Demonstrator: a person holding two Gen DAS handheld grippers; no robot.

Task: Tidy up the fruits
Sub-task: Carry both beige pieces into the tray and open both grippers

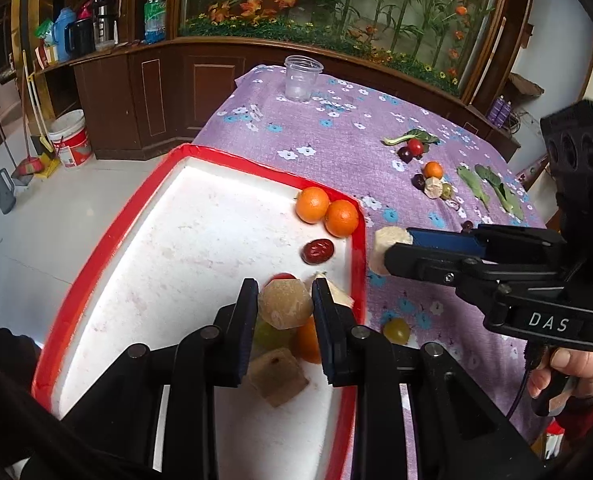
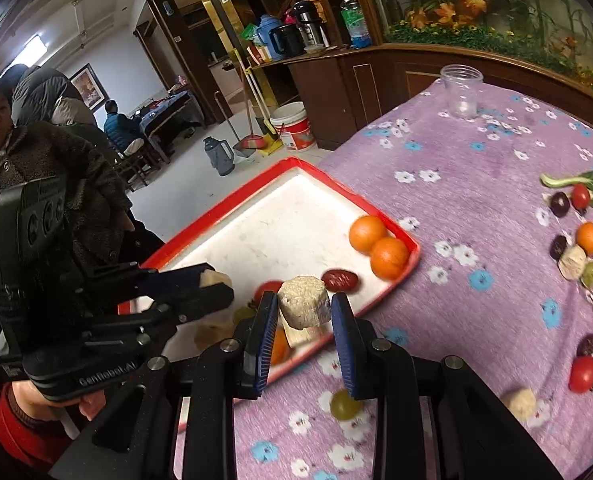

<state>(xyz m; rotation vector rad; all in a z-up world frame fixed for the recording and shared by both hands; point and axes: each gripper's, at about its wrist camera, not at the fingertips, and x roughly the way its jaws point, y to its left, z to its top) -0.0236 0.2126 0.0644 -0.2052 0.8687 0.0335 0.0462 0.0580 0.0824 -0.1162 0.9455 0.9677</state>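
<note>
My left gripper (image 1: 284, 312) is shut on a tan, many-sided chunk (image 1: 284, 305) above the near part of the red-rimmed white tray (image 1: 200, 152). The tray holds two oranges (image 1: 313, 204), a red date (image 1: 318, 251), a tan square piece (image 1: 278, 376) and other fruit partly hidden under the fingers. My right gripper (image 2: 305, 316) is shut on a pale, rough chunk (image 2: 304, 302) over the tray's right rim (image 2: 414, 250). In the right wrist view the left gripper (image 2: 218, 286) comes in from the left, with its chunk (image 2: 216, 278) between the fingers.
On the purple flowered cloth (image 2: 476, 184) lie a green grape (image 2: 345, 404), a cherry tomato (image 2: 583, 374), a pale chunk (image 2: 520, 402), and further right a cluster with an orange (image 2: 588, 237), dark dates and green leaves (image 1: 492, 192). A clear jar (image 2: 461, 90) stands at the back. A person (image 2: 36, 168) stands at left.
</note>
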